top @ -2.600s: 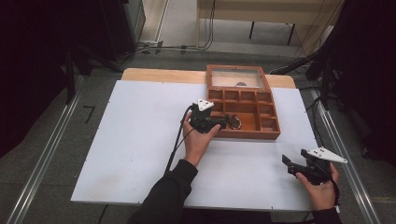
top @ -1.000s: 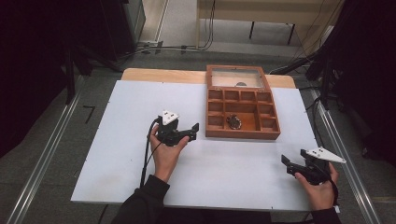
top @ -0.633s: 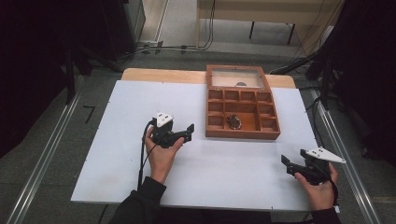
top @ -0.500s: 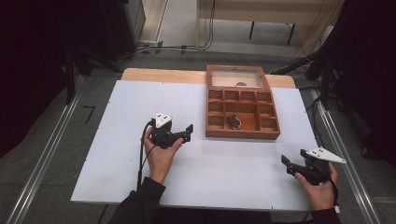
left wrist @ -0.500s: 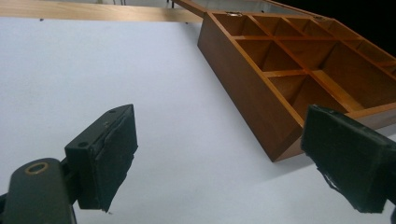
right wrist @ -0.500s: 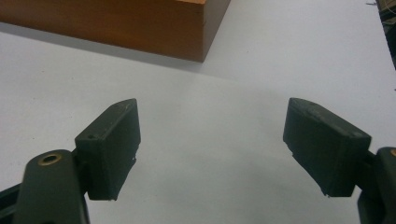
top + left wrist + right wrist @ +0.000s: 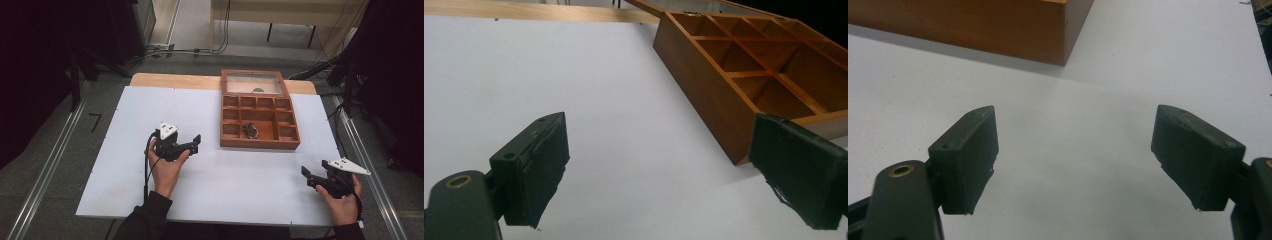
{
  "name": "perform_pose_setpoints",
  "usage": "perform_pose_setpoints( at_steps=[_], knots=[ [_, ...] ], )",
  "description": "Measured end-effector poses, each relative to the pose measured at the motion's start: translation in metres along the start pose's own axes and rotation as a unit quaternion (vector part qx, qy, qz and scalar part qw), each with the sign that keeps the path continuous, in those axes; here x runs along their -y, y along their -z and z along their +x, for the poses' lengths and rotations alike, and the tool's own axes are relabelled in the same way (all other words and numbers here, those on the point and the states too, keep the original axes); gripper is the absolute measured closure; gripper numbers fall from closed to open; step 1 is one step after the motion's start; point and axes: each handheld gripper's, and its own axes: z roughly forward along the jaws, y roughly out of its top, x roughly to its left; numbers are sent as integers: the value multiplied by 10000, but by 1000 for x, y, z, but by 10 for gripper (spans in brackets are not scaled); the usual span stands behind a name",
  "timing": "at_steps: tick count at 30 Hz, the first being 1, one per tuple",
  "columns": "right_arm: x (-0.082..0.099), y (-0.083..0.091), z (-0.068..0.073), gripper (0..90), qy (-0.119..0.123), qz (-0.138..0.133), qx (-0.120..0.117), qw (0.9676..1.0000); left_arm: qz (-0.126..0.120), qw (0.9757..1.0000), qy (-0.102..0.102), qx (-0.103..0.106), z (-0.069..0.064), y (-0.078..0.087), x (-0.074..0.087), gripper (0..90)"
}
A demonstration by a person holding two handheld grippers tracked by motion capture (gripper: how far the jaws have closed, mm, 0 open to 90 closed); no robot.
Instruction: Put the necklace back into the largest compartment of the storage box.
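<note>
a person seated at a white table holds a two-jaw gripper in each hand, with both sets of jaws spread wide and nothing between them. the left gripper hovers over the board left of a wooden compartment box, its jaws aimed toward the box's near left corner but well apart from it; in the left gripper view the box rises beyond the gripper, its dividers and bare cells visible. the right gripper is held low near the table's front right corner, well clear of the box, whose front wall runs across the top of the right gripper view above the gripper. a small dark object, too small to identify, lies in the box's wide middle cell in the front row. the box's glass-paned lid stands open at the far side.
</note>
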Motion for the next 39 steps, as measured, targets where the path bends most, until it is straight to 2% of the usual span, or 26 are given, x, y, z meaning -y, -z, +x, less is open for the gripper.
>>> perform_pose_setpoints(
  at_steps=[6,12,19,35,39],
  knots=[
    [0,1,1,180,5,-11,6,10000,-5,10000,53,-76,6,5,3,100],
    [0,1,1,180,10,8,18,10000,-65,9999,118,-68,9,12,4,100],
    [0,1,1,180,5,-7,15,10000,-76,9999,94,-91,11,20,6,100],
    [0,1,1,180,2,-17,19,10000,-128,9996,162,-213,24,37,13,99],
    [0,1,1,180,19,-22,25,10000,-74,9994,181,-274,29,39,17,99]
  ],
)
